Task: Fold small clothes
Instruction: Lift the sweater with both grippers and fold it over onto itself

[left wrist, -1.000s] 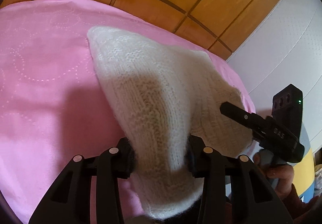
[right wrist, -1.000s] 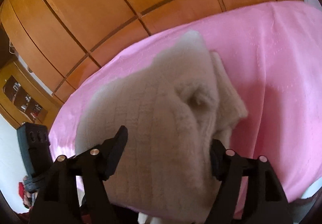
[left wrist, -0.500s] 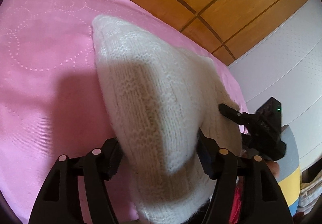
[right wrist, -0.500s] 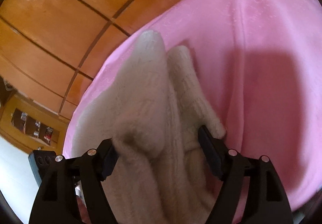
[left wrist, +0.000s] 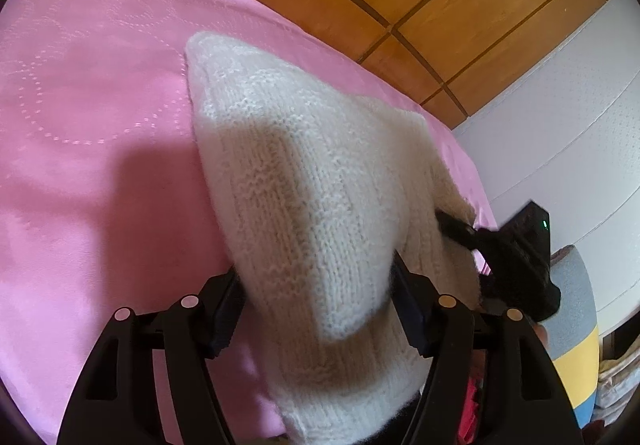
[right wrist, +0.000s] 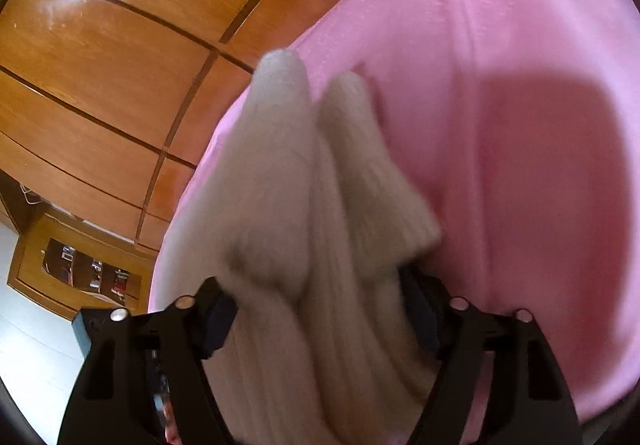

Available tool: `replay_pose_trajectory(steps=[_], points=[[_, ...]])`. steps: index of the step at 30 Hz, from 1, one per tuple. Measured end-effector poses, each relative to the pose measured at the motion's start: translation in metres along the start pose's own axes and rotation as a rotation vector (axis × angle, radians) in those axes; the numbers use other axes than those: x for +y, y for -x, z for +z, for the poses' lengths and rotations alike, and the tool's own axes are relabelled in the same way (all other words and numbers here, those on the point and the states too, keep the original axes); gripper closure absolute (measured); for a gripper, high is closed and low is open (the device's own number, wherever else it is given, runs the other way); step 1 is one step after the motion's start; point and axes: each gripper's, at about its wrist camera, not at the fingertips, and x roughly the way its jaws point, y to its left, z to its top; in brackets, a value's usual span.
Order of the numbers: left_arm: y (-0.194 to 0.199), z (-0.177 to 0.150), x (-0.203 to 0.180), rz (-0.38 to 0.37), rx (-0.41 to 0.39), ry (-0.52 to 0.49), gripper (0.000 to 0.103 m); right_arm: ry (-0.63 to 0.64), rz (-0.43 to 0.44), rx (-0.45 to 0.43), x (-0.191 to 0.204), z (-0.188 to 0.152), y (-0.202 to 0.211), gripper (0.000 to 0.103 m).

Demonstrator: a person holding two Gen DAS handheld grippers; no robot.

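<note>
White knit sweater (left wrist: 320, 205) lies bunched on pink sheet (left wrist: 88, 149). Left gripper (left wrist: 316, 309) pinches one thick fold between both fingers. Right gripper (right wrist: 316, 329) squeezes other end, fabric bulging past its fingers. Wooden wall (right wrist: 120, 45) behind bed.

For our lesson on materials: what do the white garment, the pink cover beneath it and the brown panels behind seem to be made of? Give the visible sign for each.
White garment: knitted yarn, probably wool or acrylic; stitch rows and fuzzy surface show.
Pink cover: smooth woven cloth with a slight sheen and a dotted circle pattern.
Brown panels: wood or wood veneer with a glossy finish; grain and a bright light reflection show.
</note>
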Motion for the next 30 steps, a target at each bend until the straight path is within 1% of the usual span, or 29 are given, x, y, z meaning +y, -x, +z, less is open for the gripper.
replay_pose_trajectory(steps=[1,2,3,5,8,11,15,17,23,27,30], points=[[-0.002,0.001,0.0,-0.001,0.004,-0.002,0.037,0.016,-0.01,-0.001,0.004,0.003,-0.006,0.048],[-0.003,0.001,0.0,0.0,0.006,-0.004,0.039,0.025,-0.009,0.005,0.008,0.004,-0.009,0.054],[-0.003,0.001,-0.001,0.011,0.003,-0.012,0.042,0.027,-0.01,0.005,0.006,0.002,-0.006,0.056],[0.0,0.0,-0.007,0.032,-0.017,-0.043,0.049,0.064,-0.03,-0.008,0.016,-0.002,-0.001,0.061],[0.01,-0.005,-0.019,0.068,-0.064,-0.085,0.055,0.138,-0.064,-0.03,0.031,-0.008,0.01,0.063],[0.021,-0.006,-0.028,0.093,-0.11,-0.118,0.057,0.193,-0.069,-0.044,0.044,-0.017,0.018,0.064],[0.048,-0.001,-0.035,0.152,-0.212,-0.191,0.057,0.251,-0.016,-0.063,0.072,-0.022,0.016,0.064],[0.057,0.002,-0.034,0.176,-0.24,-0.211,0.057,0.291,0.012,-0.075,0.087,-0.023,0.01,0.064],[0.079,0.014,-0.03,0.278,-0.327,-0.288,0.057,0.4,0.026,-0.076,0.123,-0.021,-0.023,0.064],[0.083,0.027,-0.027,0.312,-0.361,-0.311,0.057,0.45,0.028,-0.077,0.138,-0.018,-0.038,0.065],[0.078,0.041,-0.029,0.334,-0.391,-0.331,0.057,0.48,0.034,-0.096,0.147,-0.01,-0.047,0.065]])
